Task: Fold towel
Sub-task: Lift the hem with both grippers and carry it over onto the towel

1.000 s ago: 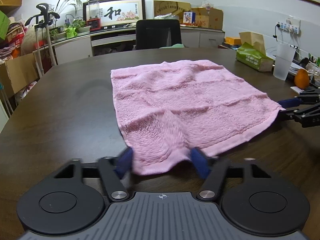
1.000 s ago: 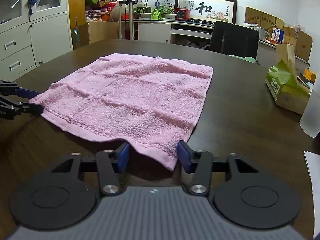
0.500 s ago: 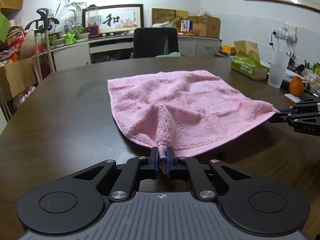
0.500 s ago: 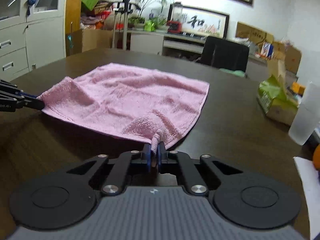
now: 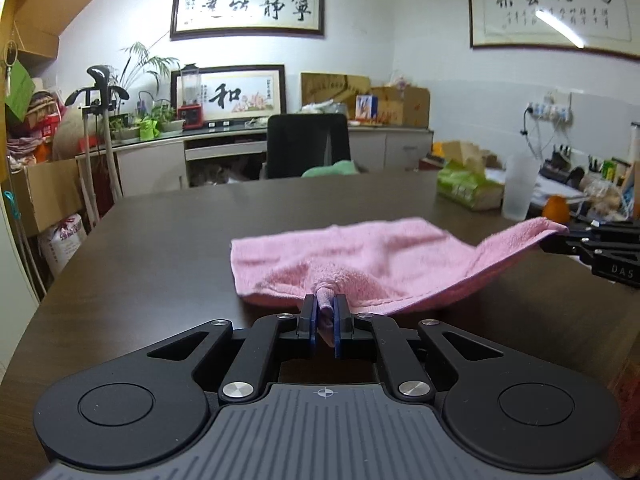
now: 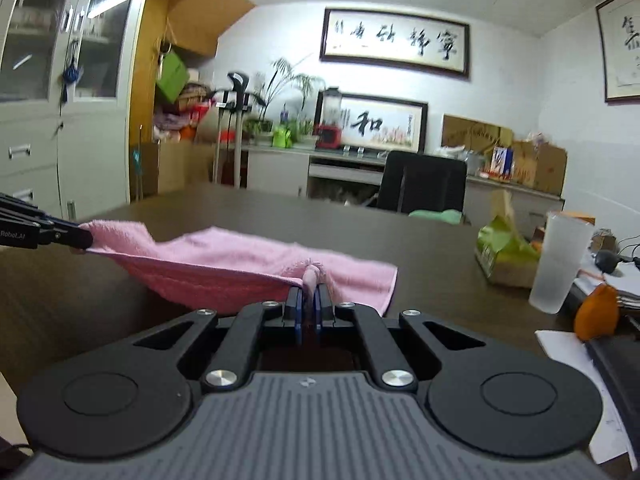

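Observation:
A pink towel (image 5: 360,256) lies on the dark wooden table (image 5: 160,248), its near edge lifted off the surface. My left gripper (image 5: 325,304) is shut on one near corner, a pinch of cloth bunched between its blue pads. The right gripper (image 5: 560,240) shows at the right edge of the left wrist view, holding the other near corner up. In the right wrist view the towel (image 6: 224,260) sags between the two grips; my right gripper (image 6: 307,292) is shut on its corner, and the left gripper (image 6: 80,238) clamps the far left corner.
A green tissue pack (image 5: 464,188) and a frosted plastic cup (image 5: 520,184) stand on the table at the right, with an orange (image 6: 596,312) and papers (image 6: 592,384) nearer the edge. A black chair (image 5: 308,144) sits behind the table's far side.
Both grippers closed on the towel's near corners, then rose and moved forward. The near edge lifted off the table and the towel now looks foreshortened.

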### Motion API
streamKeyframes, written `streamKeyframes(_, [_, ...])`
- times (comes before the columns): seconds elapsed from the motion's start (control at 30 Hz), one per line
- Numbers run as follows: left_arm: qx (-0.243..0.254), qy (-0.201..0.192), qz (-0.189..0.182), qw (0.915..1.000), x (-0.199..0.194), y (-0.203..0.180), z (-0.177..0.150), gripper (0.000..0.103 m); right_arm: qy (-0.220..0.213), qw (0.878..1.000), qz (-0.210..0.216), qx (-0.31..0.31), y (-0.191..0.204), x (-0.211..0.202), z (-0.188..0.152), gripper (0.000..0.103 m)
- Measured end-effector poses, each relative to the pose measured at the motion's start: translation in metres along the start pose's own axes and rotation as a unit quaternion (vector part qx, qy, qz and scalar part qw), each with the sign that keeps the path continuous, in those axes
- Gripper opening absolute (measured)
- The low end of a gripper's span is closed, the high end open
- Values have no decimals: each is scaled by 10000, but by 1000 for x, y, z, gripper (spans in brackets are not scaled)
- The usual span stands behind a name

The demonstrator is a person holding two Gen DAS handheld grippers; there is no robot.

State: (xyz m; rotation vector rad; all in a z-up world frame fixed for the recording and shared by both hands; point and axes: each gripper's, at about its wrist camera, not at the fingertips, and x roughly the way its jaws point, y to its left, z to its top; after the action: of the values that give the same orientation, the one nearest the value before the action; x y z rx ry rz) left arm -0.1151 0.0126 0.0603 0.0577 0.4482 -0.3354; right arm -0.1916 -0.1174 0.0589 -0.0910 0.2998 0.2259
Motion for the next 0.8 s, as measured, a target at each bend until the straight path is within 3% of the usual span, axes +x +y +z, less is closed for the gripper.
streamKeyframes(0.13, [-31, 14, 71, 10000, 11, 4, 17, 8, -112, 9998, -78, 135, -9, 7, 16, 6])
streamKeyframes(0.43, [-488, 502, 192, 9974, 71, 30, 42, 8, 62, 9998, -68, 187, -24, 56, 34, 6])
streamKeyframes(0.8, [-567, 740, 595, 9939, 141, 47, 71, 8, 510, 9979, -263, 311, -52, 151, 53, 6])
